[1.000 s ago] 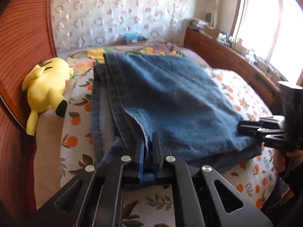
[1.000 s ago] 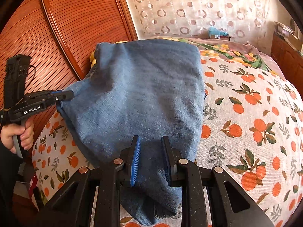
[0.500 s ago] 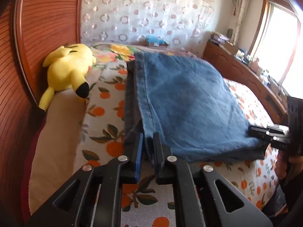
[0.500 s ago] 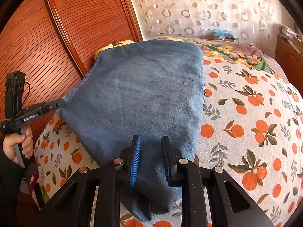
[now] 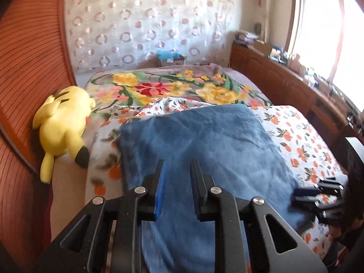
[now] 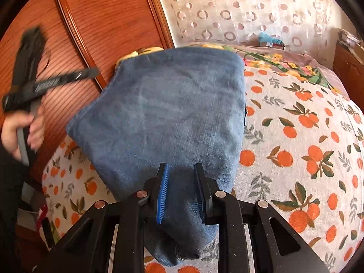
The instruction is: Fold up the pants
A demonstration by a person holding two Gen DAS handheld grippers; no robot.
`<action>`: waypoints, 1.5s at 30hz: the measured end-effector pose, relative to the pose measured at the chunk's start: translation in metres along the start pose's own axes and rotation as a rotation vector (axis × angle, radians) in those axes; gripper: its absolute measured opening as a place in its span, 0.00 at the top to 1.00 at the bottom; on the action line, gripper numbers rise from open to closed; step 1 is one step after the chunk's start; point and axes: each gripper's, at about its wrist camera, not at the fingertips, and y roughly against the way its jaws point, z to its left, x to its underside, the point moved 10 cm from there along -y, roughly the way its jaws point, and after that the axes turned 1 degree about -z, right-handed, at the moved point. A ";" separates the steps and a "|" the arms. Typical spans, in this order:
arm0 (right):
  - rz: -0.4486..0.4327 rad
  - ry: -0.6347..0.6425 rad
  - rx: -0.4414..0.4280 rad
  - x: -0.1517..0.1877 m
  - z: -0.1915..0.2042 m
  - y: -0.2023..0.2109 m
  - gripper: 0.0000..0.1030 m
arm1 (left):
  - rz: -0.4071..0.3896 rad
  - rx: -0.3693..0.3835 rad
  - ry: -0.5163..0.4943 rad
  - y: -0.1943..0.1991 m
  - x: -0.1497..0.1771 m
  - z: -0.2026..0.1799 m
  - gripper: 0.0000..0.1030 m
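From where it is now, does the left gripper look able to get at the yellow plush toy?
Probably yes. The left gripper, jaws opening and empty above the folded jeans, has only open bedding between it and the yellow plush toy lying against the headboard.

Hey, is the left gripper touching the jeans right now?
Apart. In the right wrist view the left gripper is lifted clear of the jeans, wooden headboard showing between; its jaws are opening, empty.

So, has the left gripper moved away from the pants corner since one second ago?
Yes. The left gripper has lifted off the jeans, up along the wooden headboard, its jaws opening with nothing between them.
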 end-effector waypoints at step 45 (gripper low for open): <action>0.003 0.092 0.028 -0.095 -0.055 -0.049 0.77 | 0.034 -0.067 -0.058 -0.044 -0.011 0.012 0.79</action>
